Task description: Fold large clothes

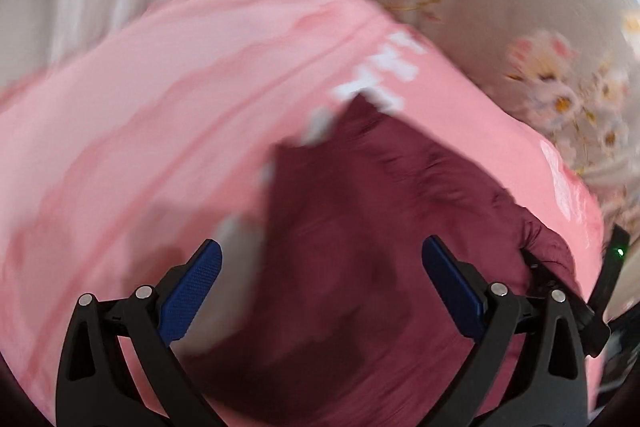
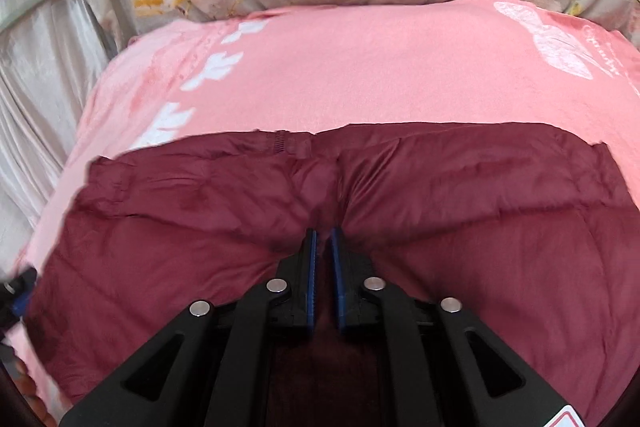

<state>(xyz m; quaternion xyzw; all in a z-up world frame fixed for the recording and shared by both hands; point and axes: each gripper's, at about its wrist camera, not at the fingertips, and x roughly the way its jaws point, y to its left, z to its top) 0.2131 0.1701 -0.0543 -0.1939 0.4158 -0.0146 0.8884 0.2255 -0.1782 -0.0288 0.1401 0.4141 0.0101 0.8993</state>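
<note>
**Right claw pinching the maroon jacket on the pink blanket**

From my left wrist view everything smears with motion blur, but I can make out the left claw with its blue pads spread wide apart and nothing between them. Below it lies the maroon jacket, spread over a pink blanket with white lettering. At the far right edge of this view I catch a dark piece of the other tool with a small green light, something my right view does not give me. A flowered bedcover shows beyond the blanket at the upper right.

My right wrist view is sharp. At its far left edge a bit of black and blue hardware pokes in, too little for me to identify. The jacket's zip and its quilted seams are plain here, where the left view blurs them away. The jacket lies across the near part of the blanket, with the flowered bedcover behind. The right claw has its pads nearly together, clamped on a raised ridge of the jacket's fabric at the middle, with creases running into the pinch.
</note>
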